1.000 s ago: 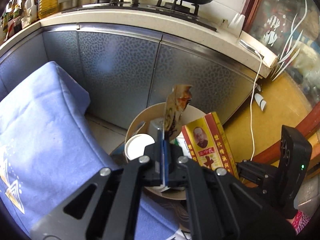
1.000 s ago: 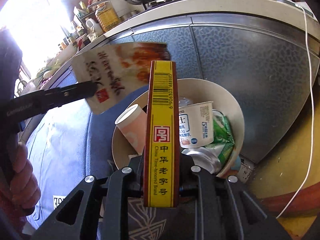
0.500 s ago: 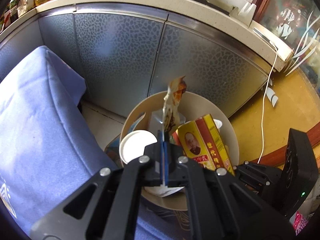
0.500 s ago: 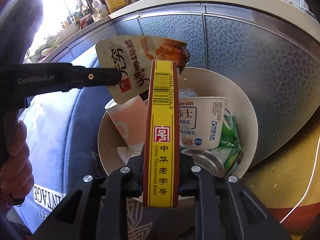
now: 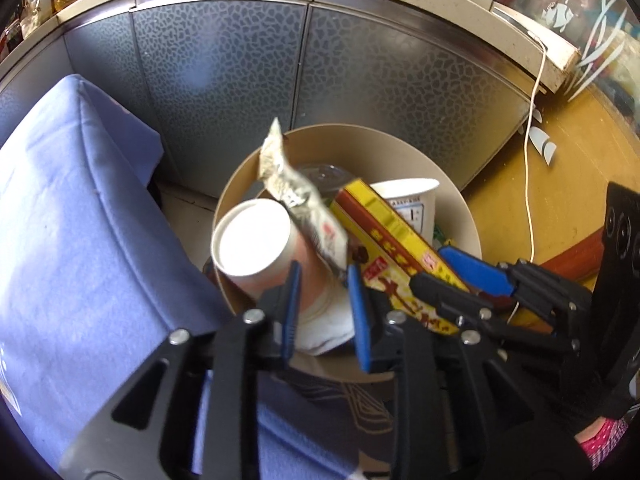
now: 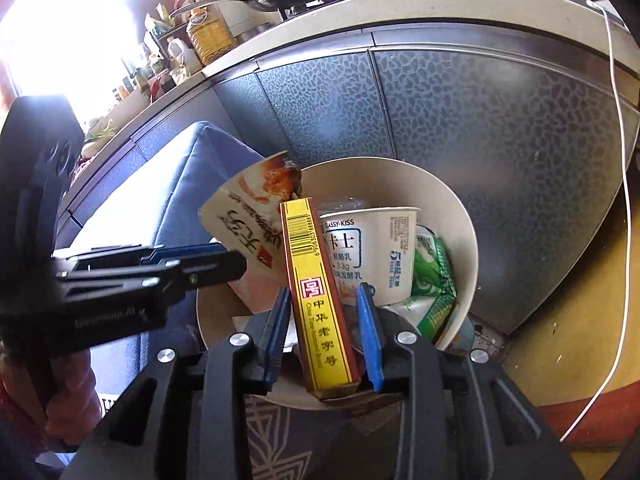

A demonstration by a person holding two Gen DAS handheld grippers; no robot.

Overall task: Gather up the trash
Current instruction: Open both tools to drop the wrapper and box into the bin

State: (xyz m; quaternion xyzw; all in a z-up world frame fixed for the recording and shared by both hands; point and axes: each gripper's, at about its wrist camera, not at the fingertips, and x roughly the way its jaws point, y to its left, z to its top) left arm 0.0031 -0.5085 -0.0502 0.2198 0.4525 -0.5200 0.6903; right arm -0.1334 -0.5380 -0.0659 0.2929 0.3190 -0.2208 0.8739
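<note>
The left claw (image 5: 323, 280) hangs over the round bin (image 5: 460, 200), its blue jaws opening, the snack wrapper (image 5: 296, 192) loose between them. A paper cup (image 5: 252, 240) and a yellow box (image 5: 384, 228) lie inside; the right claw (image 5: 448, 268) is opening around the box.

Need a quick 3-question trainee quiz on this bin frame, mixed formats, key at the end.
1. True or false: the left gripper pinches the snack wrapper tight.
2. The yellow box sits between the fingers of which gripper?
3. The yogurt cup is: A) on the blue cloth, B) in the bin, C) on the counter.

Key: 1 false, both grippers' jaws are opening; 2 right; 3 B.
</note>
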